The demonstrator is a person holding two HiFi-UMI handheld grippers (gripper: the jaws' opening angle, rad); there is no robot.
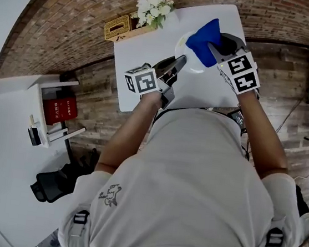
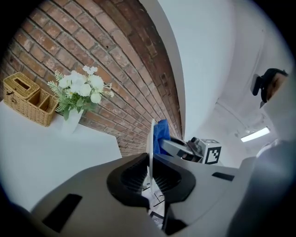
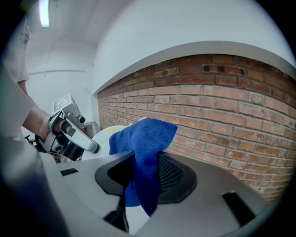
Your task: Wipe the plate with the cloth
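In the head view a white plate (image 1: 188, 60) is lifted over the table, with its near rim in my left gripper (image 1: 177, 64). In the left gripper view the plate (image 2: 150, 139) stands edge-on between the jaws of my left gripper (image 2: 149, 175), which is shut on it. My right gripper (image 1: 214, 48) is shut on a blue cloth (image 1: 204, 38) that lies against the plate's face. The cloth (image 3: 145, 148) hangs bunched from my right gripper (image 3: 143, 173), in front of the plate (image 3: 107, 133). Behind the plate's edge show the cloth (image 2: 162, 133) and the right gripper's body.
A white table (image 1: 141, 93) bears a wicker basket (image 1: 121, 28) and a vase of white flowers (image 1: 153, 7) at its far edge. A white shelf with a red box (image 1: 60, 108) stands to the left, with a black chair (image 1: 52, 183) below it. The floor is brick.
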